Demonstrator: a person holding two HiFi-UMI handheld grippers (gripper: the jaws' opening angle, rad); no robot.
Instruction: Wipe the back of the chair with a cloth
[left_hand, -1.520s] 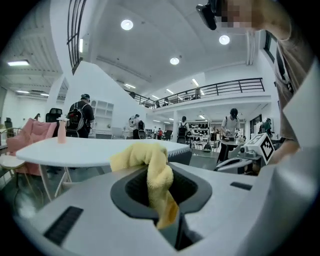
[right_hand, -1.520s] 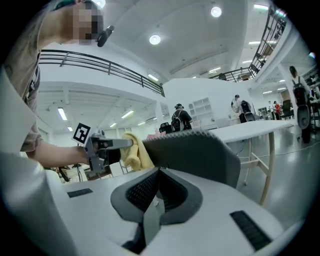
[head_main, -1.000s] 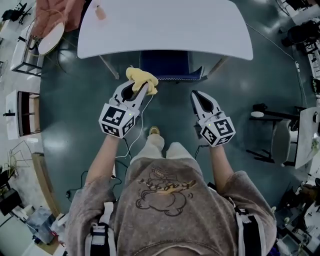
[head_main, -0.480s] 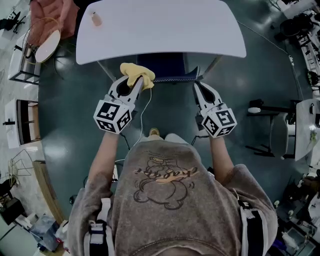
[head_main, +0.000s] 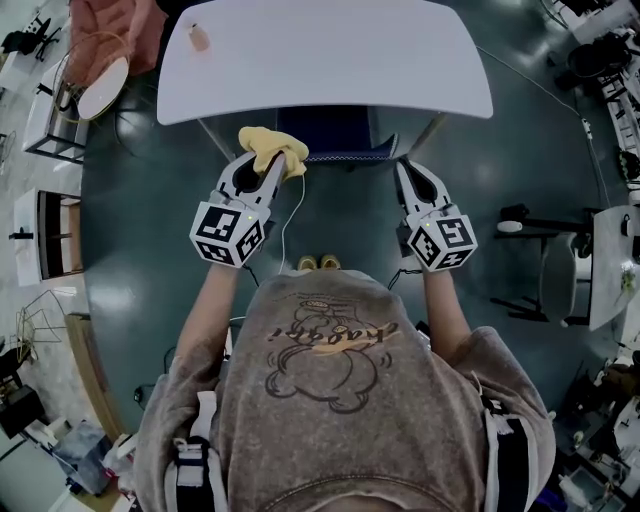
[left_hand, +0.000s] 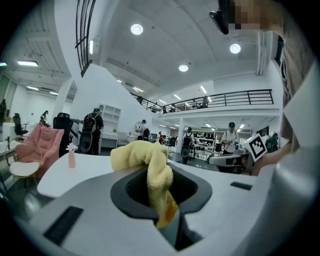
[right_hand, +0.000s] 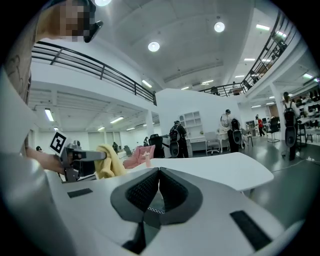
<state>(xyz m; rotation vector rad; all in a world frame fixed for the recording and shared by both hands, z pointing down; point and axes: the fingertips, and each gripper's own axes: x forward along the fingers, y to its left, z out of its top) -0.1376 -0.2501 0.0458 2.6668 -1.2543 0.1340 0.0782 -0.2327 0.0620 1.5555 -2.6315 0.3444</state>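
1. Chair back of dark blue mesh (head_main: 350, 154), tucked under the far white table (head_main: 320, 60), now lies nearer than before.
2. Left gripper (head_main: 276, 166), clamped on a crumpled yellow cloth (head_main: 268, 142), has reached its left end; right gripper (head_main: 405, 172) hangs closed, empty, near its right.
3. Cloth sits just beside the back: wiping can likely begin.
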